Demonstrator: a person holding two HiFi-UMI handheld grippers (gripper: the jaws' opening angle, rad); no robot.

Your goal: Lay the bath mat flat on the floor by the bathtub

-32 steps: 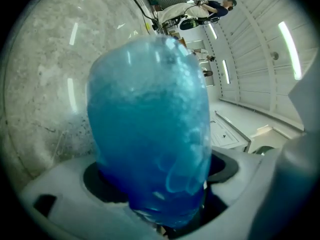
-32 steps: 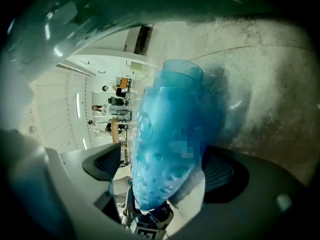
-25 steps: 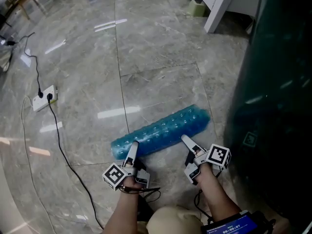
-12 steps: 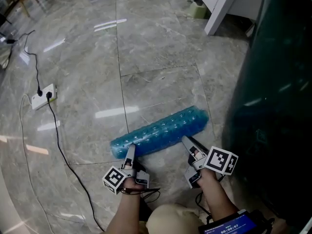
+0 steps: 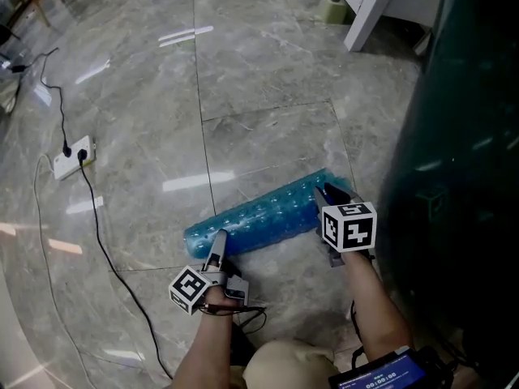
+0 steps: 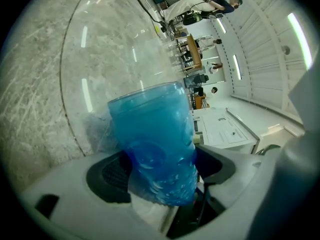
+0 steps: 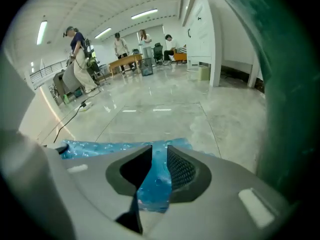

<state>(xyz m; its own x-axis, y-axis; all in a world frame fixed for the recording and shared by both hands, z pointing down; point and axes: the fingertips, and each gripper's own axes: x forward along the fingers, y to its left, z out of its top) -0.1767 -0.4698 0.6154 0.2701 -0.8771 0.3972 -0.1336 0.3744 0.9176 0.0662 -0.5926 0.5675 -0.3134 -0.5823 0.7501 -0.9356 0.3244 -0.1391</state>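
Task thing: bath mat (image 5: 259, 215), blue, rolled into a tube, not yet spread, lying on the grey floor (image 5: 259, 79).
Long axis: from low left to upper right in the head view, across in front of the person; right end just beside the dark green wall (image 5: 462, 177), probably the bathtub side.
Left gripper (image 5: 217, 244): at the left end of the roll; jaws just now closing a little, standing wide, with the thick roll end between them and the pads seeming to press on both its sides.
Right gripper (image 5: 328, 193): at the right end, the nearer one to the green wall; jaws just now closing to a narrow gap, clamped on one thin layer of the mat, likely the free edge.
Relation for the coming move: each end taken by the hand of its own side, so no crossing of arms; unrolling to go across the long axis, probably over the open floor.
Risk: thin edge slipping out of the right jaws; roll turning askew to the wall.
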